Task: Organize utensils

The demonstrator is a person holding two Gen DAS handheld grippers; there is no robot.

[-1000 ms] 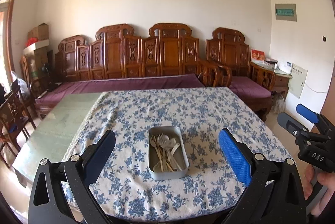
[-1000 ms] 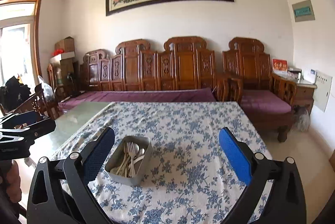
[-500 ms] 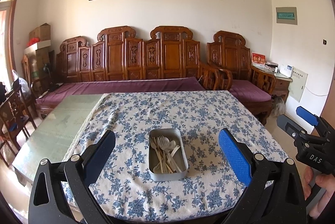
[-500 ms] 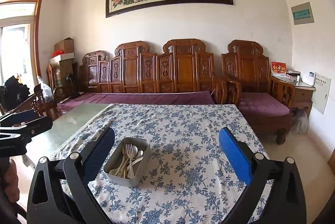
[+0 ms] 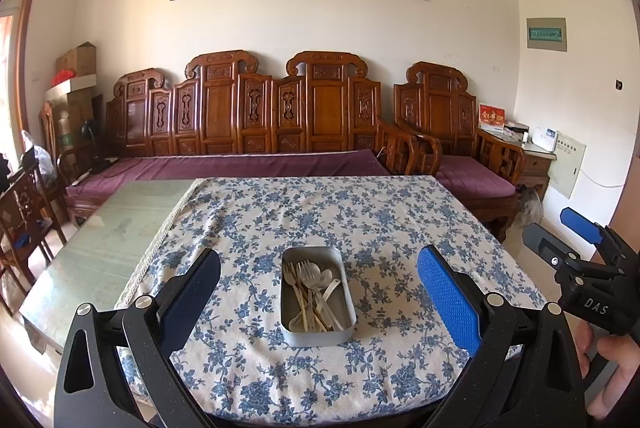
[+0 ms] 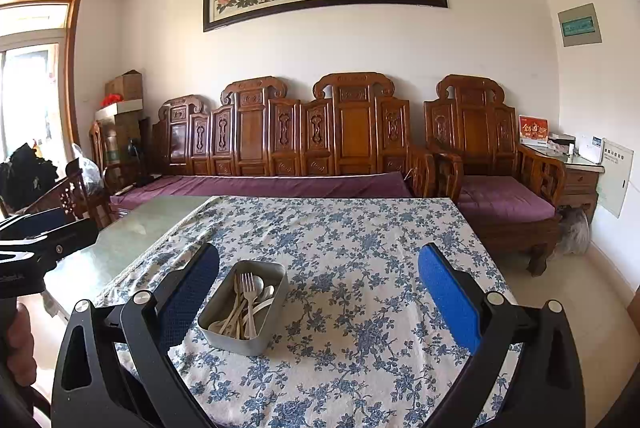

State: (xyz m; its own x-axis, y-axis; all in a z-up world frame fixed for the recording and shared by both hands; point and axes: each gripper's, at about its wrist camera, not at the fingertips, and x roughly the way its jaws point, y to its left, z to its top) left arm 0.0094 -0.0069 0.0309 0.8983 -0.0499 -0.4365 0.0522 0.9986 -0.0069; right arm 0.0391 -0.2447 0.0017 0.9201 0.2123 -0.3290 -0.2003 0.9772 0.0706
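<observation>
A grey metal tin (image 5: pixel 316 338) sits near the front of a table under a blue-flowered cloth (image 5: pixel 328 216). It holds several utensils (image 5: pixel 312 288): forks, spoons and pale sticks. My left gripper (image 5: pixel 319 290) is open and empty, held above the table's front edge with the tin between its fingers in view. My right gripper (image 6: pixel 319 288) is open and empty, to the right of the tin (image 6: pixel 236 338), whose utensils (image 6: pixel 248 300) show in that view. The right gripper also shows at the left wrist view's right edge (image 5: pixel 584 252).
Bare green glass tabletop (image 5: pixel 116 224) lies left of the cloth. A carved wooden sofa with purple cushions (image 5: pixel 248 163) stands behind the table, an armchair (image 5: pixel 460 163) at back right. Wooden chairs (image 5: pixel 28 203) stand at the left.
Both views have tilted up and drawn back slightly, so the table and tin sit lower in frame. The tin and utensils have not moved. Both grippers stay open.
</observation>
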